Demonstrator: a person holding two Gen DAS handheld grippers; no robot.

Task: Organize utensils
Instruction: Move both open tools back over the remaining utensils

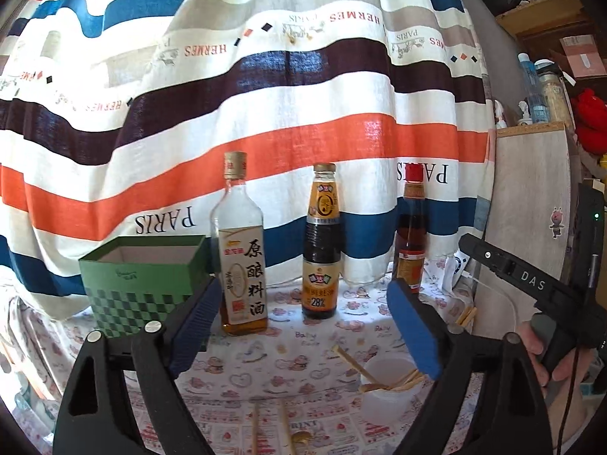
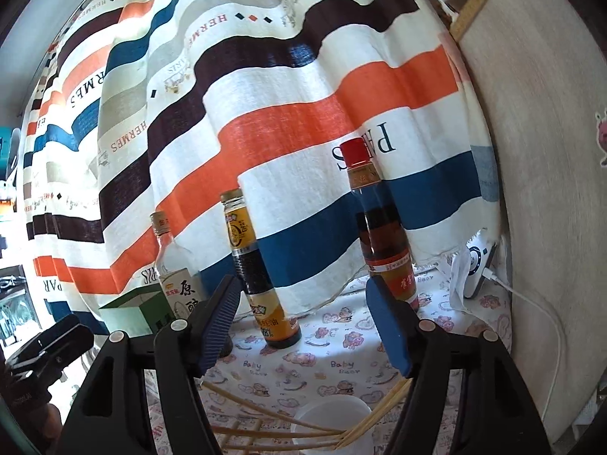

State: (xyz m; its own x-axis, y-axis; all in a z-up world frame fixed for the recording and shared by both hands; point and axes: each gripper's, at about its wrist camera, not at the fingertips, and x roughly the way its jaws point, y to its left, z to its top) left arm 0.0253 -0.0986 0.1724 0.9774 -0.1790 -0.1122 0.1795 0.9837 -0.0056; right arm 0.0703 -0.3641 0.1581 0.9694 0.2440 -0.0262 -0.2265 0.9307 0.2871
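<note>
The left gripper [image 1: 303,326] stands with its jaws wide apart and nothing between the blue pads [image 1: 197,322]. Beyond them the printed tablecloth [image 1: 265,356] shows, and past the near left finger a clear cooking wine bottle [image 1: 242,246] stands upright. The right gripper [image 2: 303,326] is likewise spread wide and grips nothing; its pads frame bare cloth.

Below the left gripper's right finger sits one white plastic cup [image 1: 387,390], upright, with wooden chopsticks [image 1: 394,381] leaning in it and sticking out over its rim. Their number in the cup cannot be made out in the left view. In the right wrist view the same cup [image 2: 330,417] lies at the bottom edge, and about five or six chopsticks [image 2: 265,421] fan out from its mouth to the left, with a few more rising to the right. Two more loose chopsticks [image 1: 282,428] lie flat on the cloth nearer the left camera, and a further pair [image 1: 466,316] rests by the cloth's right edge.

Three bottles stand in a row at the back: the cooking wine, a dark oyster sauce bottle [image 1: 320,242] in the middle, and a red-capped bottle of brown liquid [image 1: 411,235] on the right. They are apart from one another. One open green checkered box [image 1: 140,284] sits left of the wine bottle, just beside it. A striped curtain [image 1: 265,94] hangs behind everything. A person's hand [image 1: 546,345] holds the right gripper's handle at the right edge of the left view.
</note>
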